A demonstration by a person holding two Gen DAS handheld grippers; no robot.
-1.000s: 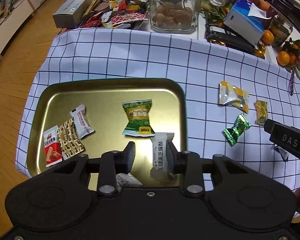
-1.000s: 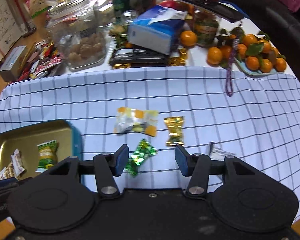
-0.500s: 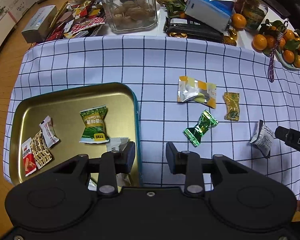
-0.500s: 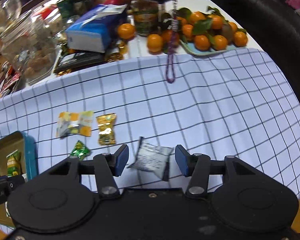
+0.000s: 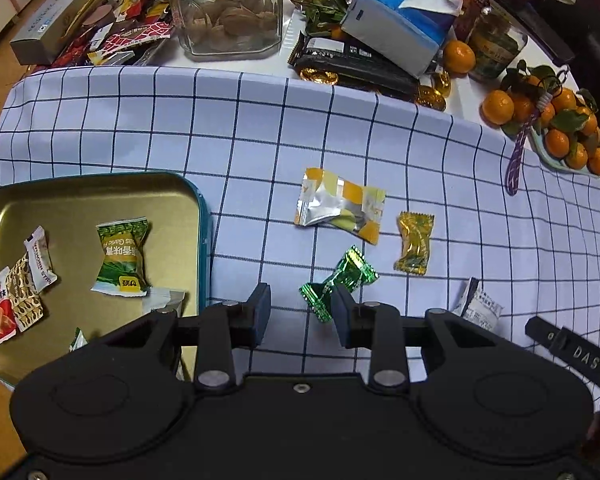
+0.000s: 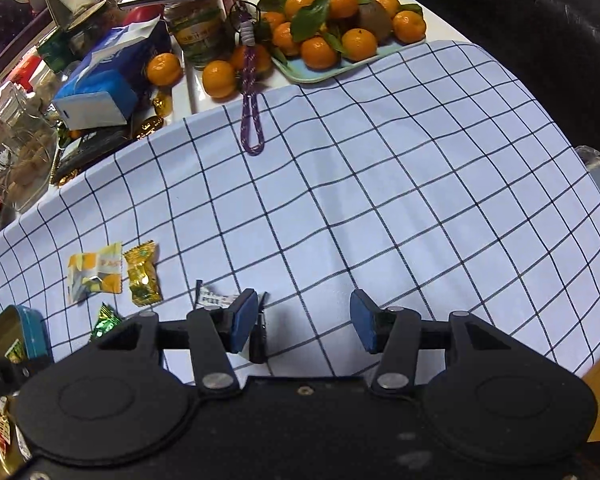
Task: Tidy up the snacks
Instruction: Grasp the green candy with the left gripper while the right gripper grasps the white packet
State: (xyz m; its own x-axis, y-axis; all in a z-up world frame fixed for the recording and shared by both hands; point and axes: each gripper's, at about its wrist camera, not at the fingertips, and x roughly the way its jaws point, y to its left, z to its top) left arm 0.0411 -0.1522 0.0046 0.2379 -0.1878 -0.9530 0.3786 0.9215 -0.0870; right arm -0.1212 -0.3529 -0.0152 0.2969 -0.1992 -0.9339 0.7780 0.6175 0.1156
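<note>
A gold tray [image 5: 100, 200] with a teal rim sits at the left and holds a green packet [image 5: 122, 256] and several small snacks. On the checked cloth lie an orange-silver packet [image 5: 340, 210], a gold candy [image 5: 414, 246], a green foil candy [image 5: 338, 278] and a white packet [image 5: 478, 306]. My left gripper [image 5: 300, 304] is open just right of the tray, with the green candy's end by its right finger. My right gripper [image 6: 304, 318] is open over bare cloth. The white packet [image 6: 216, 300] lies partly hidden behind its left finger.
Along the back stand a glass jar [image 5: 228, 8], a blue tissue box [image 5: 400, 20], wrapped snacks [image 5: 120, 32] and a plate of tangerines [image 6: 332, 32]. A purple cord [image 6: 250, 112] lies on the cloth. The cloth drops off at the right edge [image 6: 580, 240].
My left gripper moved right, from over the tray to the cloth beside the green candy. My right gripper slid right and rolled; the white packet went from between its fingers to its left finger.
</note>
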